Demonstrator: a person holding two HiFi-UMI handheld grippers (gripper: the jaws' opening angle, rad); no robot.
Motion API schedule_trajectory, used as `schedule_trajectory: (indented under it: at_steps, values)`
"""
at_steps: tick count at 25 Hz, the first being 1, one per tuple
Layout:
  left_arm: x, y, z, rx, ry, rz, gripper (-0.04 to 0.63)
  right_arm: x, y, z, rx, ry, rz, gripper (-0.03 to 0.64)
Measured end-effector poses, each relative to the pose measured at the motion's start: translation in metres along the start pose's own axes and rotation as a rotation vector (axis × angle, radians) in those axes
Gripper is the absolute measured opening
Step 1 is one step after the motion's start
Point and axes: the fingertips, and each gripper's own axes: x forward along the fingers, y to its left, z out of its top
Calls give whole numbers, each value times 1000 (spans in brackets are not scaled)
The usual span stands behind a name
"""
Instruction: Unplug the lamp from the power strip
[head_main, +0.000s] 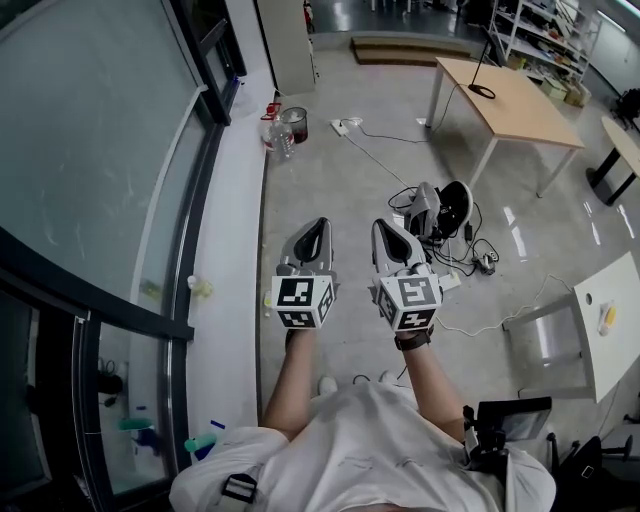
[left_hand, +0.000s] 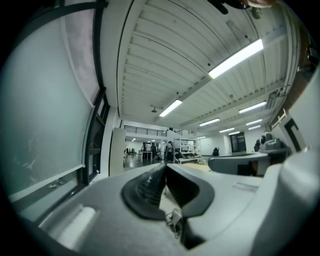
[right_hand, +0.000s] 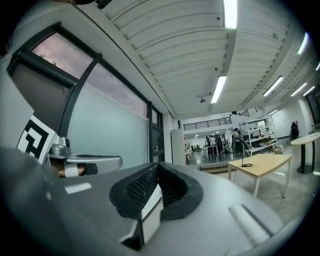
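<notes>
**Both grippers closed and empty, well short of the lamp's table**

The wooden table (head_main: 520, 100) stands at the far side of the concrete floor (head_main: 330, 190). Near its left end stands the lamp (head_main: 483, 92), thin and black with a round base. The right gripper view shows it upright there too. The power strip (head_main: 344, 126), white, lies on the floor to the left of the table, apart from its legs. A white cable (head_main: 395, 137) runs from it toward the table's nearest leg. Whether that cable is the lamp's cannot be made out.

The left gripper (head_main: 320, 222) and the right gripper (head_main: 384, 225) are held side by side and level, well on the near side of the table. In the left gripper view the ribbed pads (left_hand: 150, 186) meet at their tips with nothing between them. In the right gripper view the pads (right_hand: 142, 186) are likewise pressed together and hold nothing.

Between the grippers and the table, a heap of gear (head_main: 440, 210) with tangled black cords lies on the floor, nearer the right gripper. Farther left of the table than the power strip, a clear bottle (head_main: 283, 140) and a dark container (head_main: 296, 123) stand beside the window wall (head_main: 100, 150).
</notes>
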Motion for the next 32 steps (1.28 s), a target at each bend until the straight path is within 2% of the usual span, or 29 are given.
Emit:
schedule_trajectory:
  at_steps: [3,5,8,12,17,20,22,25,32]
  values:
    - [-1,5,3,-46,-19,-20,-5,1,13,-2,-120,25,-6,-2]
    - [-2,6,4,-48,-25,-33,-5,2,20,-3,-150,30,-13,-2]
    - [-4,7,7,-39,-38,-45,-3,2,23,-2,-116,20,-30,-2]
    - [-9,9,10,-9,-65,-31,15,-2,18,9,-14,-64,-91,-2]
    - [-17,16,8,33,-53,-52,15,2,33,9,-22,-66,-117,-2]
    - [-26,28,4,54,-34,-40,64,6,48,5,-23,-53,-113,-2]
    - [-34,40,2,33,-31,-35,50,9,61,-3,-31,-28,-107,-2]
    - [-47,56,1,9,-39,-16,-5,13,82,-10,-42,-4,-99,-2]
    - [-61,86,-12,-39,-25,25,-9,16,113,-24,-64,32,-59,-2]
